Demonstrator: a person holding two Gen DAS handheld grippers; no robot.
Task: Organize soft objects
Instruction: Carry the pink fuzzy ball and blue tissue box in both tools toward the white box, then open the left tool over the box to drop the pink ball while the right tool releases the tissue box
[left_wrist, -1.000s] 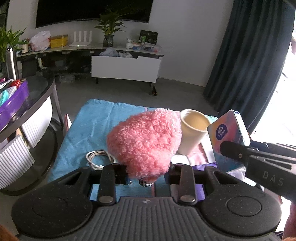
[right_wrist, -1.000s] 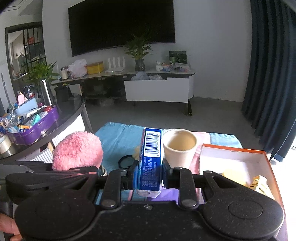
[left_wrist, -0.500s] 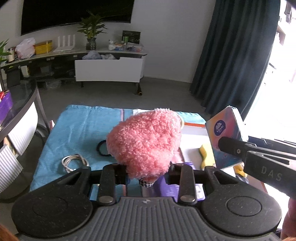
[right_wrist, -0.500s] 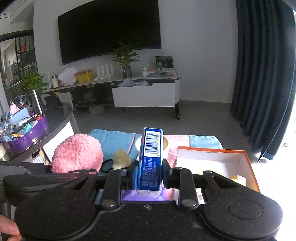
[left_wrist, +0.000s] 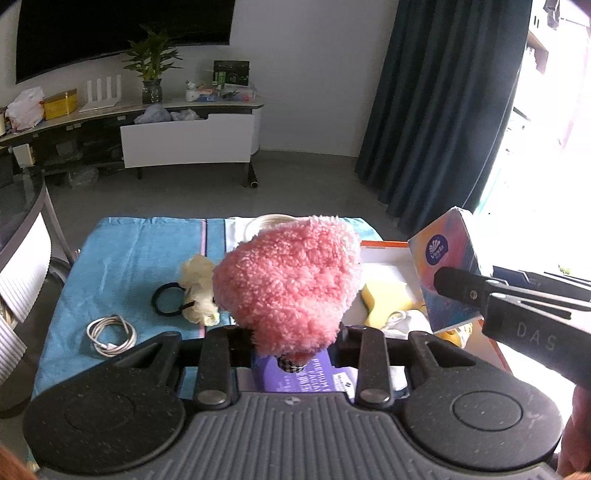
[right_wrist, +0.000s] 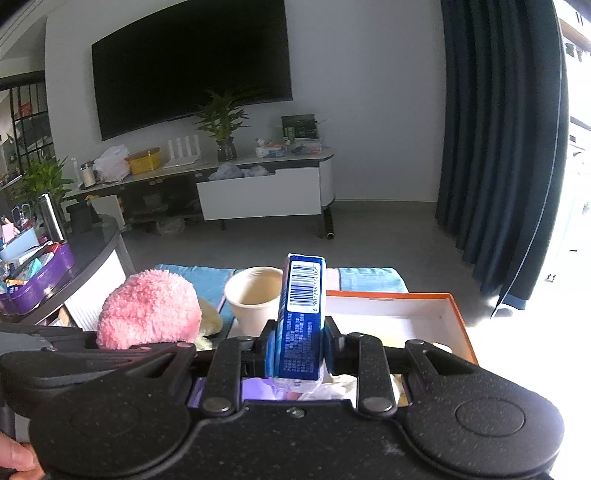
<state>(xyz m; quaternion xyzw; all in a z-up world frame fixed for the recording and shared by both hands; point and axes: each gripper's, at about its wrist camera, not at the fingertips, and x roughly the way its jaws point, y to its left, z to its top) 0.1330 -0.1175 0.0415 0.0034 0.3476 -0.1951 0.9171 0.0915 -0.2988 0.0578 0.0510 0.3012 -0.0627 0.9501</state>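
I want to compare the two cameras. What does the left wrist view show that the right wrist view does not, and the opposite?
Only the left wrist view shows the white cable, the black ring and the yellow sponge in the box. Only the right wrist view shows the tissue pack's barcode and the purple tray. Both show the pink plush, shut in the left gripper, the tissue pack in the right gripper, and the orange-edged box.

A white cable (left_wrist: 110, 334) lies coiled on the blue cloth (left_wrist: 122, 254), near left. A black ring (left_wrist: 168, 303) lies just beyond it.
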